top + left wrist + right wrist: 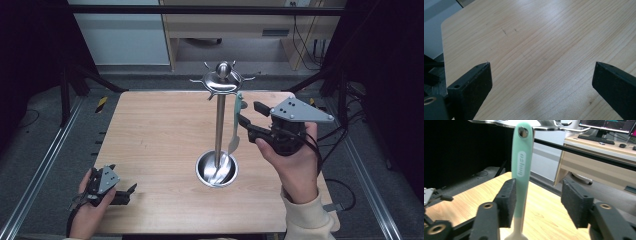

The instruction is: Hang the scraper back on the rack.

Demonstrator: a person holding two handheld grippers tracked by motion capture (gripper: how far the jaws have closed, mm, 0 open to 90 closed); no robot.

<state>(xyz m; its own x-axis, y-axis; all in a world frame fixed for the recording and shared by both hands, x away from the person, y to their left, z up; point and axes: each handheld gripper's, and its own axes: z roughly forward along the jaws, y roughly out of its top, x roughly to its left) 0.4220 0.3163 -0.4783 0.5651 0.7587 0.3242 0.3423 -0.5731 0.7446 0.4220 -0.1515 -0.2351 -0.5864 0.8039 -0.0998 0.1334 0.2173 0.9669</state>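
One utensil, mint handle, hangs vertical from a hook on the rack, far-centre of table. Right gripper jaws spread around the handle, one pad beside it, no pinch. Left gripper open, idle near-left, well apart.

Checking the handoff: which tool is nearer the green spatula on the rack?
Right. The right tool brackets the green spatula, jaws apart around its handle. The left tool sits at the table's near-left corner.
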